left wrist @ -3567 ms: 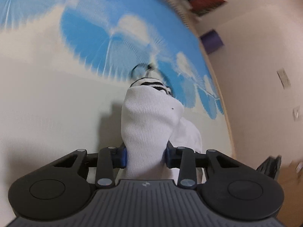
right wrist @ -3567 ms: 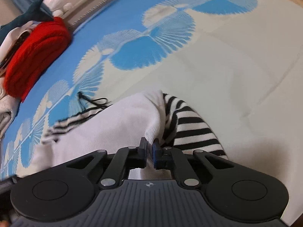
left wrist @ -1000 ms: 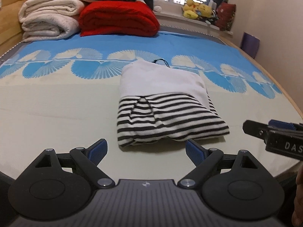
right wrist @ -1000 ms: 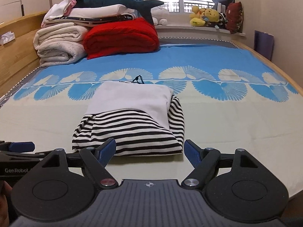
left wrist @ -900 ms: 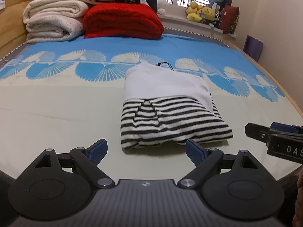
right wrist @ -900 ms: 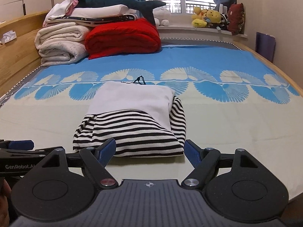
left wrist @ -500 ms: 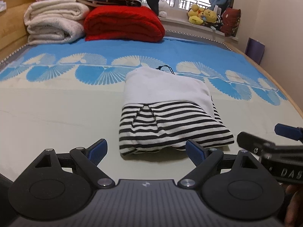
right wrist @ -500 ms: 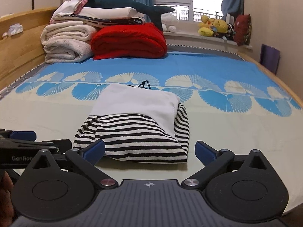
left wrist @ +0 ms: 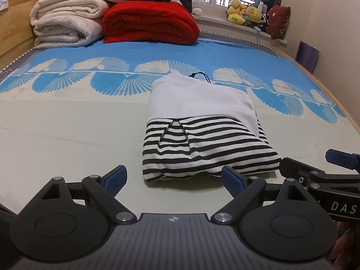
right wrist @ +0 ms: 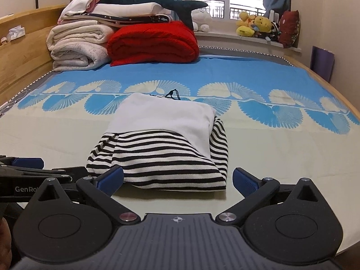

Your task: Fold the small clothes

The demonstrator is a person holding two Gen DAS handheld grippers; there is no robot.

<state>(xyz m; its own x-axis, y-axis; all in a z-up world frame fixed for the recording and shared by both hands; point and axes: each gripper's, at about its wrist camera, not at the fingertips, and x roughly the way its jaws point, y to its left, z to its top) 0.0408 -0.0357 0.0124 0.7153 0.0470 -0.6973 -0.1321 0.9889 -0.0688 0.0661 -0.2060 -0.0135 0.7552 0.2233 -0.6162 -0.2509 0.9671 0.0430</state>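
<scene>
The folded striped garment lies flat on the bed, just ahead of both sets of fingers and touched by neither. The left gripper and right gripper both have their fingers spread wide apart, holding nothing.

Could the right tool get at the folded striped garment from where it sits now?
Probably yes. The right tool is open and empty, the folded striped garment lies just ahead of its fingertips on the bed, nothing between.
</scene>
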